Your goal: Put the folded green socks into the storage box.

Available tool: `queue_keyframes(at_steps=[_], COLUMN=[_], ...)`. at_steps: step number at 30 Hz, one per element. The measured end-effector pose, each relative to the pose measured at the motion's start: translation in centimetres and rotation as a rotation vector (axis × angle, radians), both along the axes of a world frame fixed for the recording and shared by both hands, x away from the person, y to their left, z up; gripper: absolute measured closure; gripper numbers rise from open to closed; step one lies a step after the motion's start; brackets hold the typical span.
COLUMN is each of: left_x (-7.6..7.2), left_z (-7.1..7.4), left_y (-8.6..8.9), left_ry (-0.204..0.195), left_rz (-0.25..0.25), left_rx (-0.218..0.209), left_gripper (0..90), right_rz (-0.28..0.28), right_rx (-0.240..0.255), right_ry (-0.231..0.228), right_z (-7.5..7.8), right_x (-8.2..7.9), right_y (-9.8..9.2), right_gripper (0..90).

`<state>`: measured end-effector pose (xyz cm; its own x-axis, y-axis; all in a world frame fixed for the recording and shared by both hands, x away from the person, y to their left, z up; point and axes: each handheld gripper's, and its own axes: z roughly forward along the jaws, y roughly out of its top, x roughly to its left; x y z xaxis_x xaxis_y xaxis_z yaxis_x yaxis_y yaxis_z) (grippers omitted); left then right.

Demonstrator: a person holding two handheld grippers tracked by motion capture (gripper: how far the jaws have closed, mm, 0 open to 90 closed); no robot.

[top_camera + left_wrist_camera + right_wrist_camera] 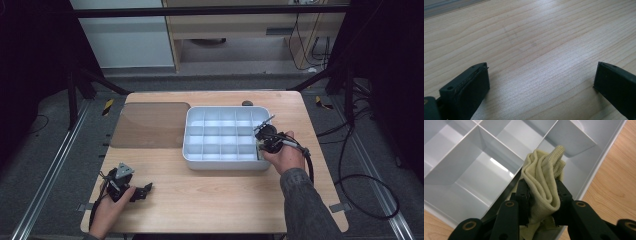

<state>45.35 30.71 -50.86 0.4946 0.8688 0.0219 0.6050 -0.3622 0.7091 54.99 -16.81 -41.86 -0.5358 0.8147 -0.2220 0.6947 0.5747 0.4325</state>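
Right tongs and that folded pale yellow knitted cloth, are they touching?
Touching. The right gripper view shows the right tongs with both black jaws pressed against the folded pale yellow knitted cloth, above the white compartment tray.

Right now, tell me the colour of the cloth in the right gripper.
Pale yellow knit cloth, clearest in the right gripper view.

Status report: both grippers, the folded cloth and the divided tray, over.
Right gripper shut on folded yellow cloth, over white divided tray. Left gripper open, idle on table. Nothing in the way.

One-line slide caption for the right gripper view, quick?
Right gripper clamps a folded pale-yellow cloth over a compartment of the white divided tray.
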Motion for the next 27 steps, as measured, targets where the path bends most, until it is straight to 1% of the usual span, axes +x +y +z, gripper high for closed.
queue_keyframes(at_steps=[5,8,19,27], left_x=[-0.01,-0.01,0.00,-0.04], left_z=[0.00,0.01,-0.01,-0.02], left_y=[-0.03,-0.05,-0.11,-0.21], left_ry=[0.000,0.001,0.000,-0.001], left_rz=[0.002,0.001,0.000,0.002], left_rx=[0.000,0.000,-0.002,-0.004], left_gripper=[0.0,0.0,0.0,0.0], right_rz=[0.006,-0.001,-0.004,0.003], right_rx=[-0.003,-0.002,0.004,-0.014], right_ry=[0.004,0.005,0.010,0.004], right_z=[-0.24,-0.30,-0.23,-0.52], right_x=[0.03,0.01,0.02,-0.13], right_y=[0.01,0.01,0.03,0.16], right_gripper=[70.8,70.7,69.5,71.0])
